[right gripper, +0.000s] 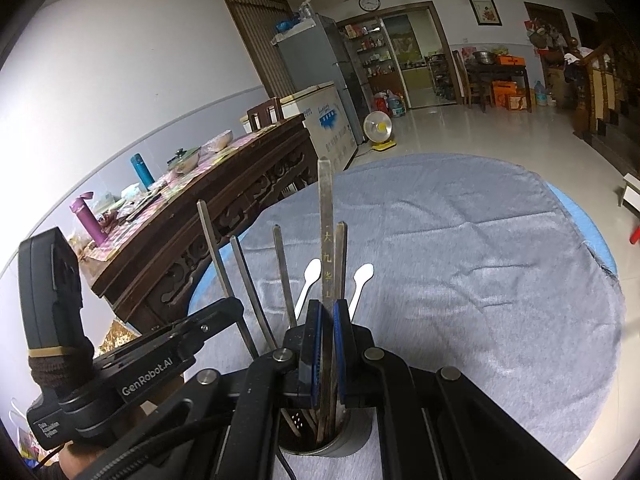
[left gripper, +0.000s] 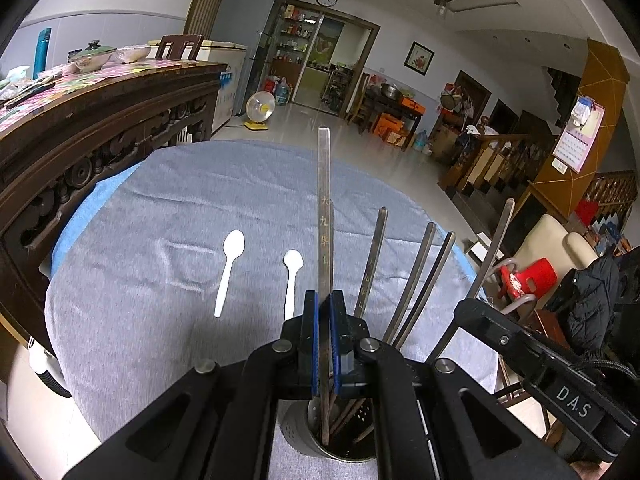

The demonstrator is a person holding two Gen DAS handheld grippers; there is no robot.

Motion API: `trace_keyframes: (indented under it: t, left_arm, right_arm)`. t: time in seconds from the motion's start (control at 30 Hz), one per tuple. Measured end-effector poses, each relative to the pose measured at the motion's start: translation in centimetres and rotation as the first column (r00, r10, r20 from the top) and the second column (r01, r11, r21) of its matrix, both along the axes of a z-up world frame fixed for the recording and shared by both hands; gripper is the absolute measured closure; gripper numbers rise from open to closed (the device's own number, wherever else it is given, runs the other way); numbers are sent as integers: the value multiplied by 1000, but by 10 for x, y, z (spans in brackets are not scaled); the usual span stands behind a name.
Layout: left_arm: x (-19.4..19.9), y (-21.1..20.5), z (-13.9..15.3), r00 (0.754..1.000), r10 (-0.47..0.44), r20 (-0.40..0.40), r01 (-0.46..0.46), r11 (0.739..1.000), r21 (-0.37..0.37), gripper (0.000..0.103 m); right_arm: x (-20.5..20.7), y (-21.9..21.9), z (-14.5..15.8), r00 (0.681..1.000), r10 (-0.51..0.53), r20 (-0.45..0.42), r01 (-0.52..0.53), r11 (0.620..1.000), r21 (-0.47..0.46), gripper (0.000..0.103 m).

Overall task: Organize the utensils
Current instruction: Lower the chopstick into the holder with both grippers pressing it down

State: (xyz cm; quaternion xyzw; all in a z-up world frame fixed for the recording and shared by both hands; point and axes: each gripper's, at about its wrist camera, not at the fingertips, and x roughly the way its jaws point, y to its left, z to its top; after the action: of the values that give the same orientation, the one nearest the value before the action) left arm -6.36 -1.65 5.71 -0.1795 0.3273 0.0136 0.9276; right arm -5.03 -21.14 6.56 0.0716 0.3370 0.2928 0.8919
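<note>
My left gripper is shut on a long metal chopstick with engraved characters. It stands upright, its lower end inside the perforated steel utensil holder under the jaws. Several more chopsticks lean in that holder. My right gripper is shut on another engraved chopstick, whose lower end is also in the holder. Each gripper shows in the other's view: right gripper, left gripper. Two white plastic spoons lie on the cloth beyond the holder.
A round table under a grey cloth carries everything. A dark carved wooden sideboard with bowls and bottles stands close along its left side. A red plastic chair and a dark jacket sit off the right edge.
</note>
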Motion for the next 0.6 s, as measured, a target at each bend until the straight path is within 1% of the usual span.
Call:
trace_keyframes:
  t: [0.6]
  left_arm:
    - [-11, -2, 0, 1000, -6, 13, 6, 1000, -5, 98]
  right_arm:
    - [-6, 0, -4, 1000, 8, 0, -8, 1000, -3, 96]
